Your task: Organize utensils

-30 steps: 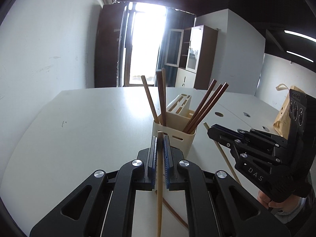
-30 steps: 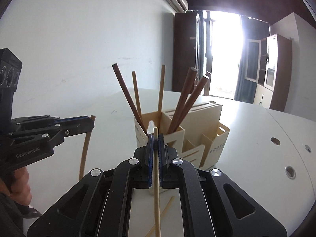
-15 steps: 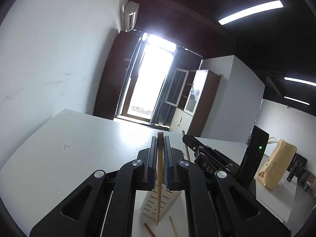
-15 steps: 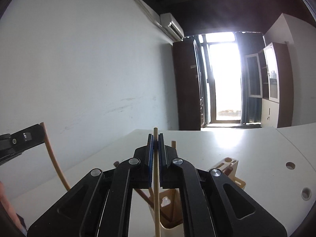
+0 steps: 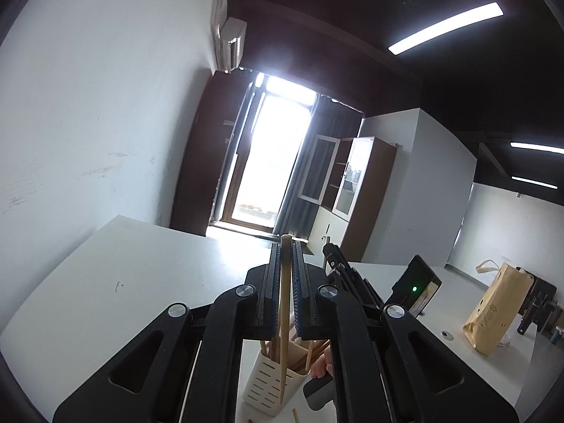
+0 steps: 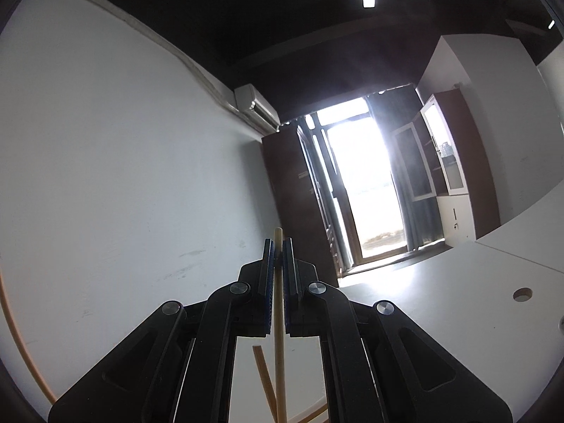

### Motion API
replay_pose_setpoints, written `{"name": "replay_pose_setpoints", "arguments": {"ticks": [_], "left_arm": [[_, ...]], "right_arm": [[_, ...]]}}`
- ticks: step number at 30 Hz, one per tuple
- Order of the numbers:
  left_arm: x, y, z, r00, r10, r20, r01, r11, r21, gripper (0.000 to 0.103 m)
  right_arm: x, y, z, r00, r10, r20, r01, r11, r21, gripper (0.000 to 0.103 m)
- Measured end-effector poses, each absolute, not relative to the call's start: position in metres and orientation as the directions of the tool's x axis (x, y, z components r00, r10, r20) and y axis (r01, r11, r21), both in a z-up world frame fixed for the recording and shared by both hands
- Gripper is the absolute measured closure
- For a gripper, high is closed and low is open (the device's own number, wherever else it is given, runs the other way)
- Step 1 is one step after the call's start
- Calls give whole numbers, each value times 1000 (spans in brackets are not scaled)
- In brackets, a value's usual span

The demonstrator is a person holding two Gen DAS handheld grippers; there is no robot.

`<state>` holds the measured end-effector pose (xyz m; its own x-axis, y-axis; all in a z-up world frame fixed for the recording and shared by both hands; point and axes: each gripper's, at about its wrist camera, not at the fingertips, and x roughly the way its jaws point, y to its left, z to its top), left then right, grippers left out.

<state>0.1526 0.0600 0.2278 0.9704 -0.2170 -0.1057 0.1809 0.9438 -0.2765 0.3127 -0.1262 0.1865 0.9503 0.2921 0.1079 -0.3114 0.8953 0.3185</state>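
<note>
The left tongs are nearly closed, pinching a tan chopstick that runs up between the blue pads and pokes out just past their tips. Its lower end hangs in front of the cream slotted holder on the white bench; whether the tip is inside the holder or only in front of its wall cannot be told. More chopsticks, some dark and some pale, stand in the holder, and a loose one lies on the bench just beside its base. The right tongs show in the left view close to the right of the left ones, with a few fingers of the hand visible beside the holder.

In the right view, the right tongs are likewise almost shut on a pale chopstick, gripped upright with its end just above the tips. Below, another stick leans at an angle just left of the held one. A thin orange-brown stick curves along the far left edge.
</note>
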Motion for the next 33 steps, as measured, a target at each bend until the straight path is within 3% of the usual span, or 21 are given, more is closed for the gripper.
{"name": "replay_pose_setpoints", "arguments": {"ticks": [12, 20, 23, 30, 33], "left_arm": [[165, 70, 252, 984, -179, -18, 163, 928, -334, 97], [209, 73, 219, 983, -171, -66, 131, 909, -397, 97], [220, 74, 204, 974, -223, -48, 180, 881, -438, 97], [243, 71, 164, 941, -311, -132, 199, 827, -526, 97], [245, 67, 150, 938, -312, -148, 198, 838, -508, 97]], "right_arm": [[302, -128, 167, 937, 311, 161, -347, 890, 297, 98], [291, -134, 160, 932, 328, 155, -360, 888, 286, 98], [288, -135, 158, 931, 332, 151, -362, 890, 278, 98], [273, -137, 151, 925, 353, 137, -378, 888, 262, 98], [266, -137, 150, 918, 373, 134, -396, 885, 246, 98]]}}
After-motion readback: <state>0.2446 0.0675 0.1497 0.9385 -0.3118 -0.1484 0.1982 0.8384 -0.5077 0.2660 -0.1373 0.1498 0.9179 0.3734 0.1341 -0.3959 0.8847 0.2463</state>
